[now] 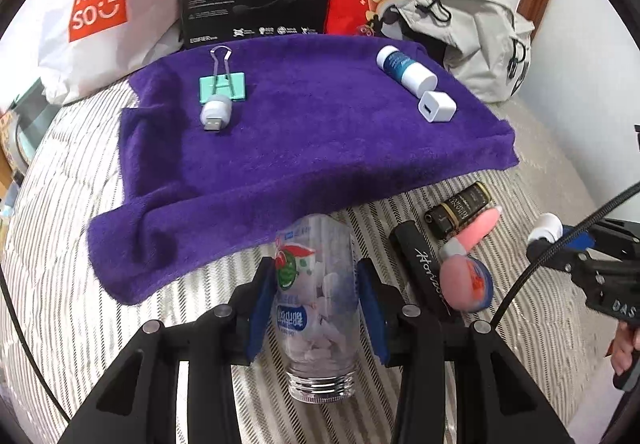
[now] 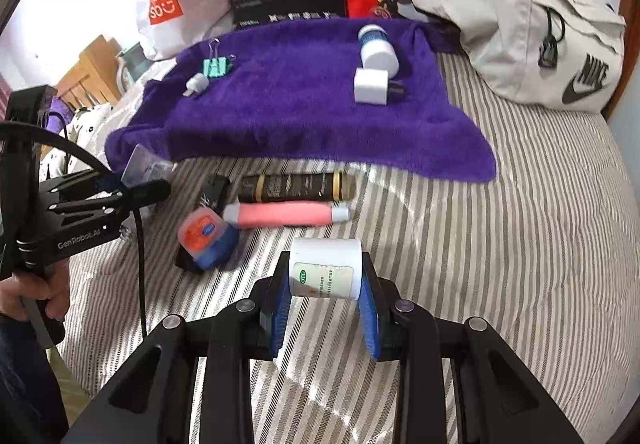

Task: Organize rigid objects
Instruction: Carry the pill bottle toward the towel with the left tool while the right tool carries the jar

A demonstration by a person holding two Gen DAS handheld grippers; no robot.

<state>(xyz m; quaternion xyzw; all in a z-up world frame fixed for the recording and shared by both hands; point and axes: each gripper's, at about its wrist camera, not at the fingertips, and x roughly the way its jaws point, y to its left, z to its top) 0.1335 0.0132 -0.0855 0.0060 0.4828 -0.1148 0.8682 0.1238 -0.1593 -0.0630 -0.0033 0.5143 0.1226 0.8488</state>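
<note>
1. We have both hands loaded: our left hand-held gripper (image 1: 316, 284) is closed on a clear plastic bottle (image 1: 318, 308), blue pads pressed to its sides, mouth toward the camera, pale pieces inside

2. Our right hand-held gripper (image 2: 325, 284) is clamped on a small white jar (image 2: 326, 268) with a green-marked label, held above the striped bed (image 2: 520, 228)

3. The step in hand looks like carrying these two from the loose pile to the purple towel (image 1: 304, 147), where a teal binder clip (image 1: 223, 85), a small USB plug (image 1: 216, 111), a white-and-blue bottle (image 1: 406, 69) and a white charger cube (image 1: 437, 106) already lie in two pairs

4. A dark tube (image 2: 296, 185), a pink tube (image 2: 286, 215), a black stick (image 1: 424, 268) and a blue-and-orange tub (image 2: 208, 236) lie on the bed, not yet sorted

5. Next we judge each load needs a bare patch of towel, well apart from the placed pairs

6. The clear bottle may roll on its side, so we should lower it gently before the jaws open
</note>
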